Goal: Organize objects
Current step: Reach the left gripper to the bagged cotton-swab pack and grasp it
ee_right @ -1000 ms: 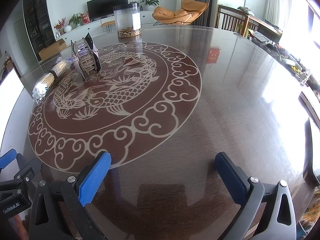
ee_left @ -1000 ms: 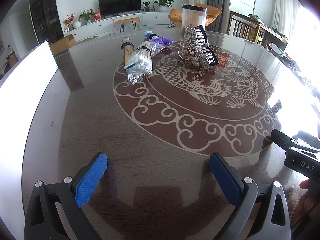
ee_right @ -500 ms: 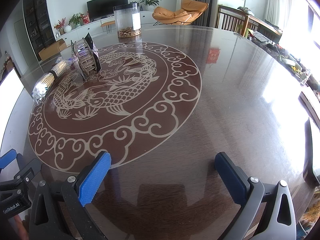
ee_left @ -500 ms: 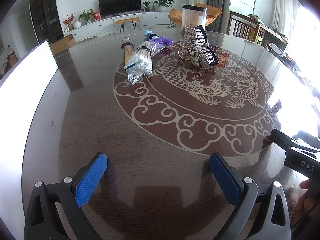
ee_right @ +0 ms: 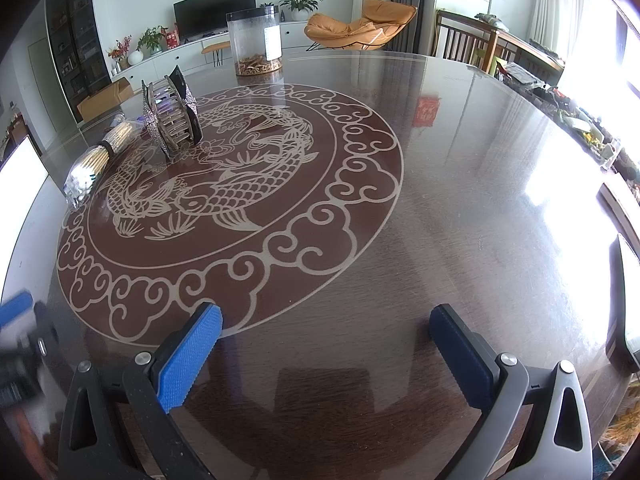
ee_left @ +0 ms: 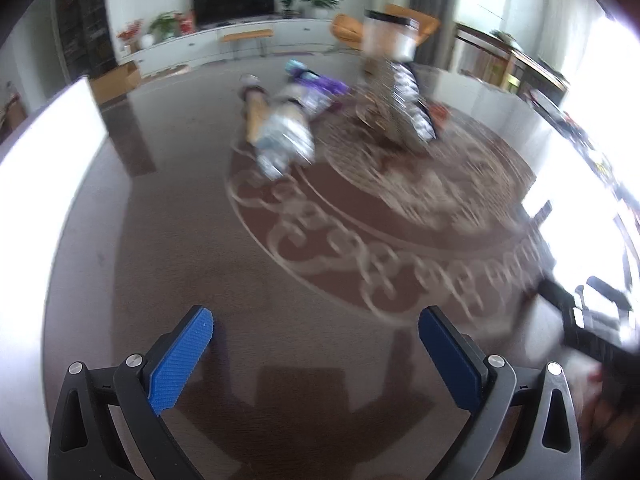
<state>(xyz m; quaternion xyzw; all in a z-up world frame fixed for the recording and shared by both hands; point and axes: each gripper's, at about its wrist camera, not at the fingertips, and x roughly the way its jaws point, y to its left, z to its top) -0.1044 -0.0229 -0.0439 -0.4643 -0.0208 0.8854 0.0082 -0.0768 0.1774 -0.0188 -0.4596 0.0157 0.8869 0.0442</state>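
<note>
A large round table (ee_right: pixel 460 184) of dark, glossy wood was seen, its middle inlaid with a pale fish-and-cloud medallion (ee_right: pixel 224 200). Window glare was reflected along its right side. Behind it a living room was shown: a white low cabinet with a dark television (ee_right: pixel 214 10), potted plants, an orange lounge chair (ee_right: pixel 360 24) and wooden chairs.

The things to be organized were gathered at the far left of the table. A clear cylindrical jar (ee_right: pixel 256 42) with brownish contents at its bottom stood upright beyond the medallion. A glittering, ribbed bow-shaped piece (ee_right: pixel 170 120) stood on the medallion's edge. Beside it lay a bag of cotton swabs (ee_right: pixel 86 168) and a bundle of thin sticks (ee_right: pixel 120 136); a purple item (ee_left: pixel 320 86) was made out in the blurred left view.

The left gripper (ee_left: pixel 316 340) was held low over bare wood, its blue ribbed pads (ee_left: pixel 180 360) spread wide apart, nothing between them. The right gripper (ee_right: pixel 326 340) was likewise spread, empty, near the table's front edge.
</note>
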